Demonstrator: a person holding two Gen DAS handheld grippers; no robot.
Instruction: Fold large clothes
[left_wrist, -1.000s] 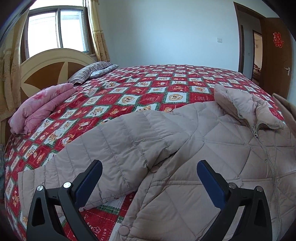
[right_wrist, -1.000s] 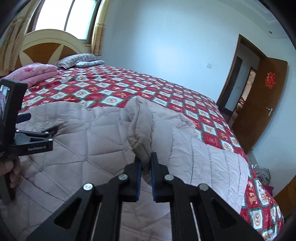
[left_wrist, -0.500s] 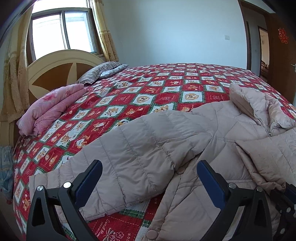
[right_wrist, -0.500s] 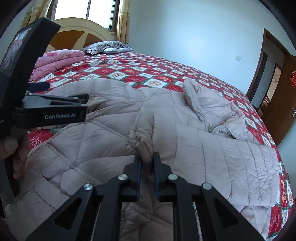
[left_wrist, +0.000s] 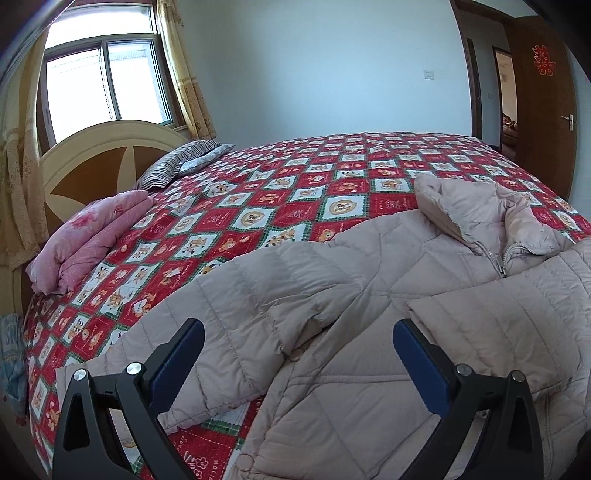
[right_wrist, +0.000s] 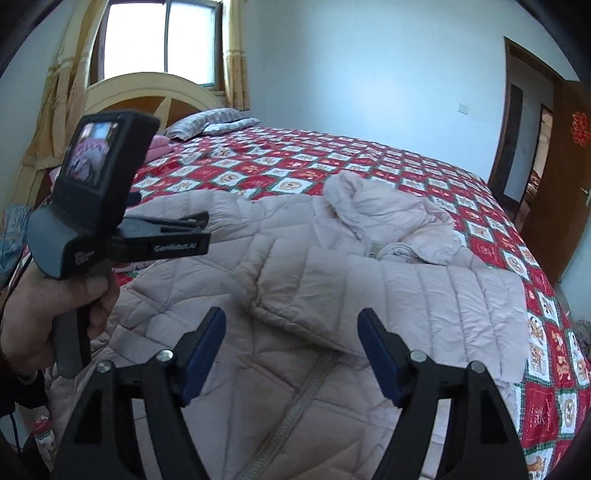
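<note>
Although the pale pink quilted jacket (left_wrist: 369, 295) fills the near part of the bed, its lower hem runs out of both views and cannot be made out, and the person's left hand (right_wrist: 55, 306) with the body of the left gripper (left_wrist: 295, 354) hides part of the jacket's far sleeve in the right wrist view. The jacket lies flat on the red checked bedspread (left_wrist: 295, 192), collar toward the far edge, with one sleeve (right_wrist: 424, 299) folded across its chest. The right gripper (right_wrist: 291, 343) hovers just above that folded sleeve's cuff, jaws opening, with nothing pressed between the blue pads. The left gripper's jaws stand spread wide over the other sleeve, holding nothing. Beyond the jacket, toward the headboard (left_wrist: 96, 158), lie a folded pink quilt (left_wrist: 88, 236) and a striped pillow (left_wrist: 177, 162); the jacket's stitched, puffy panels show a zip and round snaps
</note>
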